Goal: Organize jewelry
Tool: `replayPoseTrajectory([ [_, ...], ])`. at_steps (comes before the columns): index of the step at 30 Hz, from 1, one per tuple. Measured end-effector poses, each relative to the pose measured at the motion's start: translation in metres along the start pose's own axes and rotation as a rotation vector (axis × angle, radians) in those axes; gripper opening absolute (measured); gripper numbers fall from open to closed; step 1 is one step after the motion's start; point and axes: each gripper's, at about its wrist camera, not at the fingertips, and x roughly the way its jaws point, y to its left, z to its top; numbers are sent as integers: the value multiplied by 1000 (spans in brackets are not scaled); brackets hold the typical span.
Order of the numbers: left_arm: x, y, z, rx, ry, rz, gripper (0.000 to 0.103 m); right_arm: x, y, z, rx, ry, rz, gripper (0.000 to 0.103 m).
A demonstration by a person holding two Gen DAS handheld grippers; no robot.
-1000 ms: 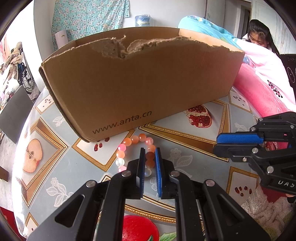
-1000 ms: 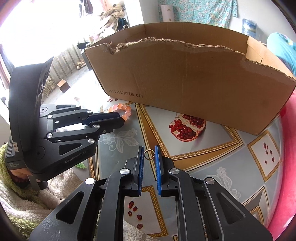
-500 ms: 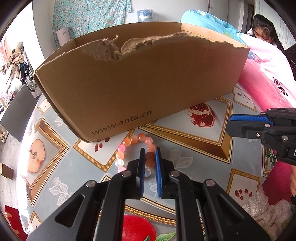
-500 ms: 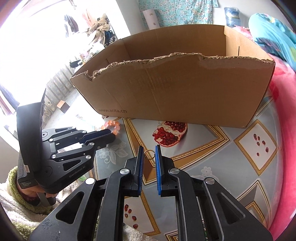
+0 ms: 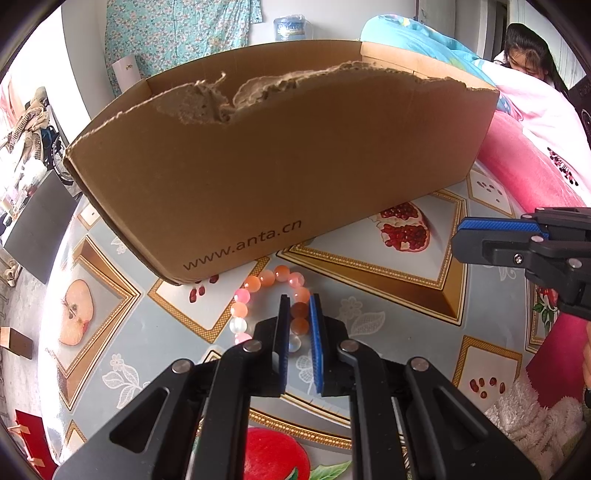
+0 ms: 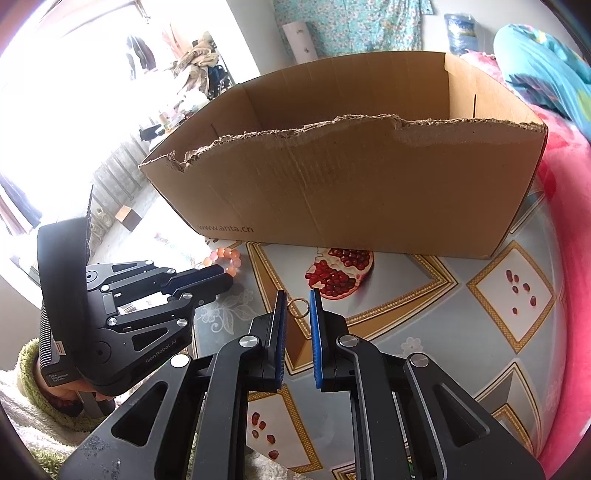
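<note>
Nearby, bead bracelet (image 5: 271, 301) on the fruit-print tablecloth (image 5: 402, 314) just before the torn cardboard box (image 5: 280, 166), left gripper (image 5: 299, 306) clenched on its beads. Small ring (image 6: 298, 307) pinched in the right gripper (image 6: 298, 302) above the cloth. Beyond: pink bedding (image 5: 524, 166), floral curtain (image 5: 177, 33), white walls.

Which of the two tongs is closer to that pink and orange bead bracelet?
Left. The left tongs are right over the bracelet, its beads showing between the tips. The right tongs are off to the side, holding a small ring.

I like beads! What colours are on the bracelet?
Orange, pink and milky white beads on the bracelet, clearest in the left wrist view.
</note>
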Motion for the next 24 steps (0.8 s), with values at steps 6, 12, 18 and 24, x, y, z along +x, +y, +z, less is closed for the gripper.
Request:
replayPoseTrajectory([
  [6, 0, 1, -1, 0, -1, 1, 10, -1, 1, 1, 4, -2, 1, 10],
  [12, 0, 1, -1, 0, 0, -3, 10, -6, 1, 2, 6, -10, 3, 10],
  [18, -2, 1, -2, 0, -2, -11, 10, -10, 1, 1, 11, -14, 8, 10],
  [24, -4, 3, -2, -6, -10, -29, 10, -12, 1, 3, 17, -18, 14, 10],
])
